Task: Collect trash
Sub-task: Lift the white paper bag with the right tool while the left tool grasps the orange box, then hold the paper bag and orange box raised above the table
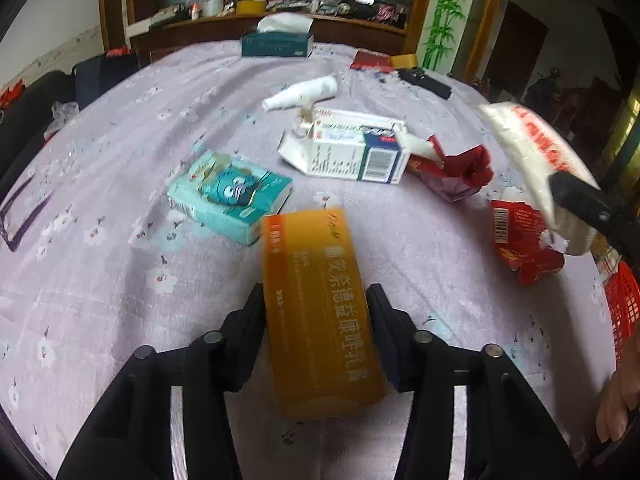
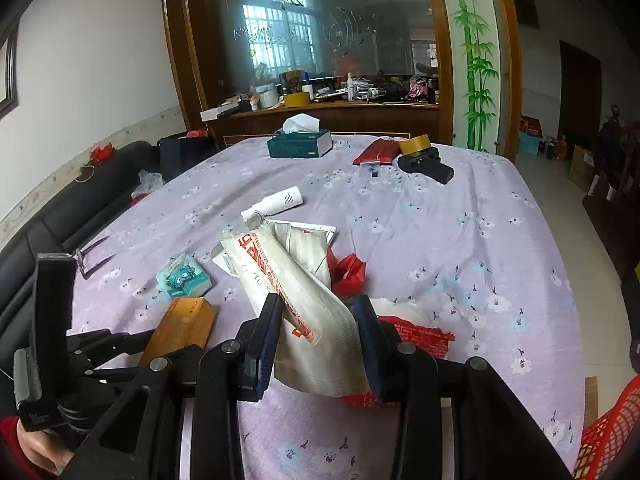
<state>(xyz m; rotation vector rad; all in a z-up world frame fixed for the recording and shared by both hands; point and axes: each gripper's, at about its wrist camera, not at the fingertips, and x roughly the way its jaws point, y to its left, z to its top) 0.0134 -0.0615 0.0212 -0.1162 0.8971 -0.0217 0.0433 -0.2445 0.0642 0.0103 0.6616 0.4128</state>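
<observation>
My left gripper is shut on an orange box with Chinese print, held just above the purple flowered tablecloth. The same box shows in the right wrist view. My right gripper is shut on a white plastic bag with red print, lifted off the table; it shows at the right of the left wrist view. Trash lies on the cloth: a teal tissue pack, a white and blue carton, crumpled red wrappers, a red packet and a white bottle.
A red mesh basket stands at the table's right edge, also in the right wrist view. At the far end lie a green tissue box, a red pouch, a tape roll and a black device. A black sofa runs along the left.
</observation>
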